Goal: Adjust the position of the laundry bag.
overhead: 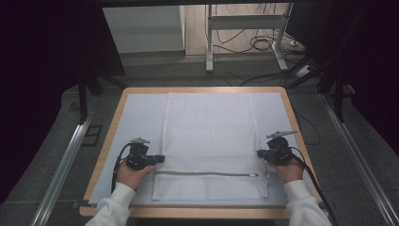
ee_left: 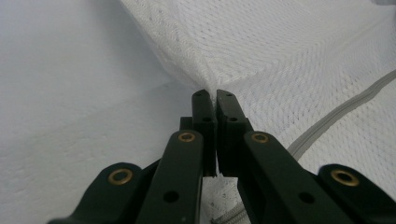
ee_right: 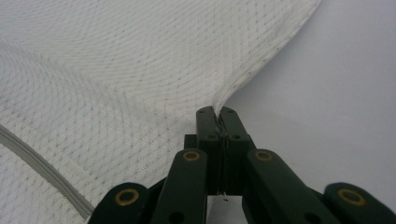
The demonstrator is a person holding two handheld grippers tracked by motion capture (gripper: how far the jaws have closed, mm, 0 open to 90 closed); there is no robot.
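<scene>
Mesh laundry bag lies flat mid-table, zipper near you. Your left gripper and right gripper each pinch a side edge. Likely a fold: grasp done, lift and fold still ahead.

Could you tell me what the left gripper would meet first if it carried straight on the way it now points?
The left gripper is already shut on the edge of the white mesh bag, so going on it would probably only push further into that mesh, bunching it over the table.
</scene>
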